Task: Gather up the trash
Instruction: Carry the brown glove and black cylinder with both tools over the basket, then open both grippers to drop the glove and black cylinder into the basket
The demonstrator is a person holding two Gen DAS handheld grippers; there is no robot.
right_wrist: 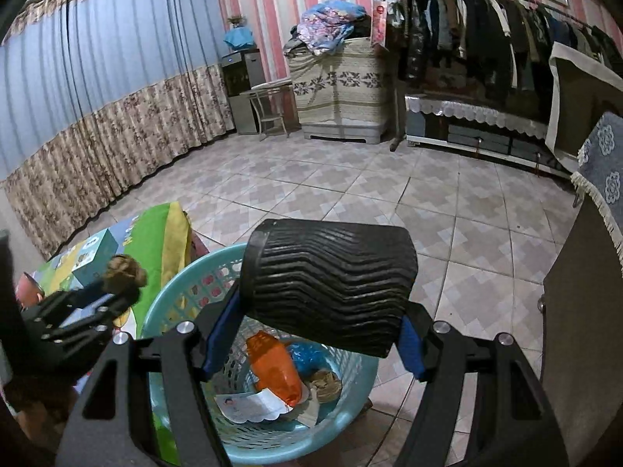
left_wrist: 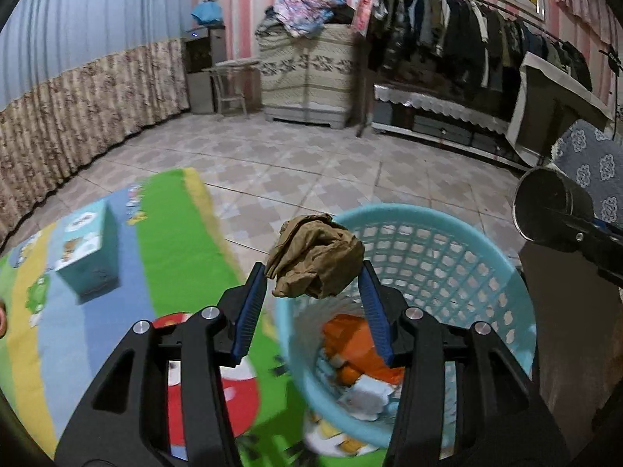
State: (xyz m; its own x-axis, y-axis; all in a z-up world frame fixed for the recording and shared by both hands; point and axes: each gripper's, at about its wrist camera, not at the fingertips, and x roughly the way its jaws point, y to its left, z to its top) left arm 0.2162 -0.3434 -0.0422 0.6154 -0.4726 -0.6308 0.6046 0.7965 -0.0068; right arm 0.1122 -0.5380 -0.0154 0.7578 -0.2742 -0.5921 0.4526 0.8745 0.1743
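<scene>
From the left wrist view, the left gripper (left_wrist: 314, 272) pointed forward and slightly down over the near-left rim of the light blue basket (left_wrist: 502, 272). Its blue-padded fingers (left_wrist: 249, 303) were clenched on a crumpled brown paper wad (left_wrist: 317, 258), which hung between the tips just above the basket's rim. Inside the basket lay an orange wrapper (left_wrist: 352, 346) and pale paper scraps (left_wrist: 368, 397). To the left, a teal box (left_wrist: 87, 249) stood on the colourful play mat (left_wrist: 171, 241) spread over the tiled floor (left_wrist: 311, 163). At the right edge the right gripper's black cup (left_wrist: 553, 210) showed, its open mouth turned toward the camera, held above the basket's far right side.

From the right wrist view, the right gripper (right_wrist: 323, 334) was held level over the basket (right_wrist: 171, 295), angled a little downward. It grasped the black ribbed cup (right_wrist: 331, 284) lying on its side between the fingers, the rim to the left and the base to the right. Below it, the basket's contents showed: the orange wrapper (right_wrist: 276, 369), a blue crumpled bag (right_wrist: 307, 354), a brown paper ball (right_wrist: 325, 383) and a white printed sheet (right_wrist: 249, 404). At the left, the left gripper (right_wrist: 117, 284) reached in from the side, carrying the brown wad (right_wrist: 126, 268) near the basket's left rim, above the mat (right_wrist: 155, 229) and the teal box (right_wrist: 97, 249).
</scene>
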